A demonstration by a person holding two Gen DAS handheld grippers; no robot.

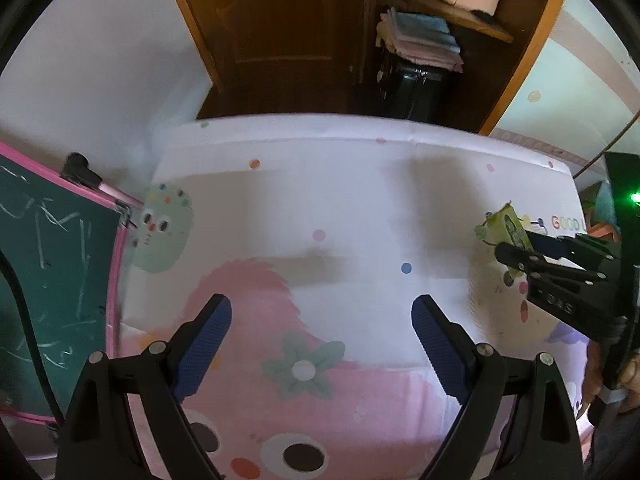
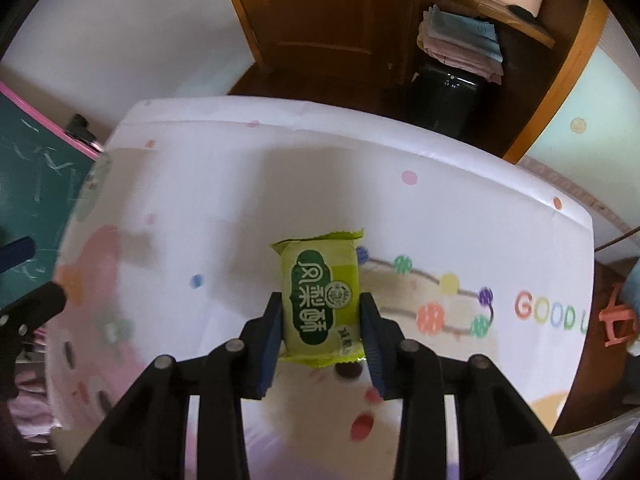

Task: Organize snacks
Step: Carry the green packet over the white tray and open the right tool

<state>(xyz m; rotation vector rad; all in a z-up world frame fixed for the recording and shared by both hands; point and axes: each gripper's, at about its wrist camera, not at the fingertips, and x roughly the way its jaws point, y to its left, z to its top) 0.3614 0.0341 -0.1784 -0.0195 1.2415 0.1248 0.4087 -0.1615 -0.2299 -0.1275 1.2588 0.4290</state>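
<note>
My right gripper [image 2: 320, 314] is shut on a yellow-green snack packet [image 2: 318, 292] with green Chinese lettering and holds it above the cartoon-printed white table cover [image 2: 224, 184]. In the left wrist view the same packet [image 1: 505, 227] sits in the right gripper [image 1: 510, 246] at the table's right side. My left gripper [image 1: 322, 314] is open and empty above the pink cartoon print near the front of the table [image 1: 320, 184].
A green chalkboard with a pink frame [image 1: 52, 264] stands at the table's left edge. Behind the table are a wooden door [image 1: 280, 20], folded cloths [image 1: 420, 38] on a black case, and a shelf. An orange object [image 2: 618, 322] lies at the far right.
</note>
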